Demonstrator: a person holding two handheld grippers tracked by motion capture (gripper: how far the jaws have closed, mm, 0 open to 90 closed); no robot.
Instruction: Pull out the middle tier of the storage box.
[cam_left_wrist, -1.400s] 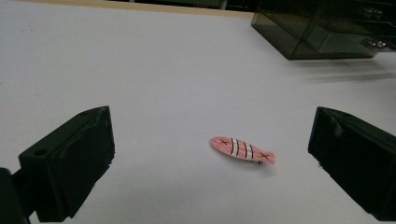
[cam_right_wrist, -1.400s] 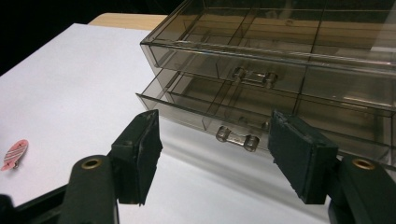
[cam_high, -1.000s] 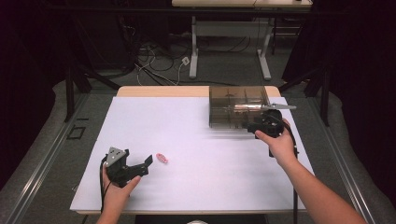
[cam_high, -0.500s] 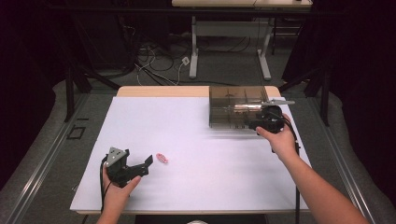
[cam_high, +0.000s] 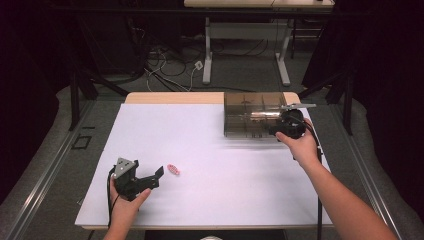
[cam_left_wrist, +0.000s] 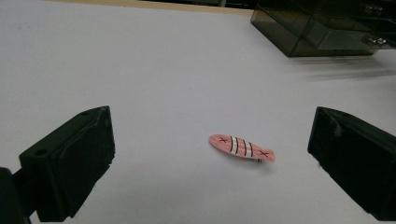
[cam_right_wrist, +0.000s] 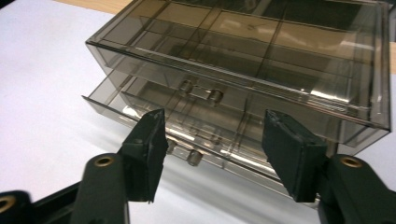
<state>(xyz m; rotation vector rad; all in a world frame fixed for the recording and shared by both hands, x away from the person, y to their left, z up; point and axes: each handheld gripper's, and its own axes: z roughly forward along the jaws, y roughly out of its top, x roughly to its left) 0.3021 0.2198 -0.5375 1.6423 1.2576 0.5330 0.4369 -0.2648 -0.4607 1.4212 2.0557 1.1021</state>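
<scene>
Narrowing on the lower drawer's handle (cam_right_wrist: 187, 151), right gripper (cam_right_wrist: 212, 149) jaws have just been closing, seemingly untouching; left gripper (cam_left_wrist: 210, 154) gapes empty around hair clip (cam_left_wrist: 241, 148).

Jaws apart, flanking handle (cam_right_wrist: 189, 151) of lower drawer (cam_right_wrist: 154, 122).

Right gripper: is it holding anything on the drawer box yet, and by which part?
Nothing is held. The right gripper has been closing around the lower drawer's handle, pads apart from it.
</scene>
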